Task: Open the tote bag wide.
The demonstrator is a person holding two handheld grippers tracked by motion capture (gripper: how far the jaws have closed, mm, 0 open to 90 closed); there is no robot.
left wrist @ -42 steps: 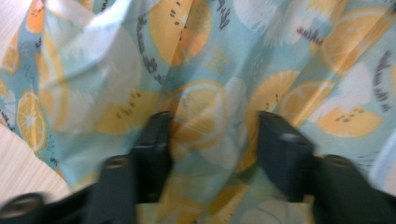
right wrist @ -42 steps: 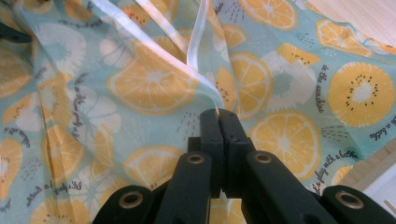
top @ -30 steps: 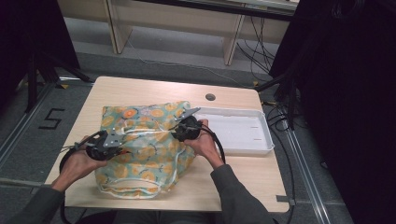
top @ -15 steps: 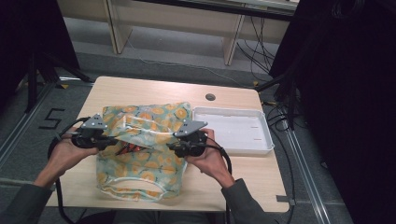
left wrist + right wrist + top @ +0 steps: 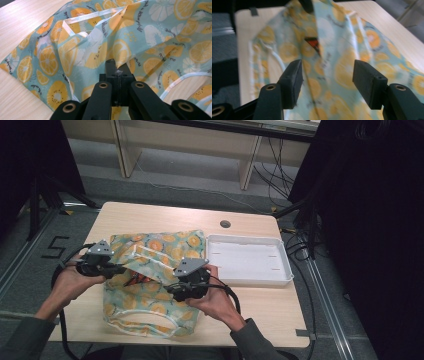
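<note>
You're wearing grey-green sleeves, gripping black grippers topped with grey triangular plates, brass-ringed screws showing, black cables trailing.

High view down over the table; both gripper views close on its fruit-print bag.

A thin, crinkled printed cloth bag lies on a matt pale wood table beside a smooth white plastic tray.
</note>
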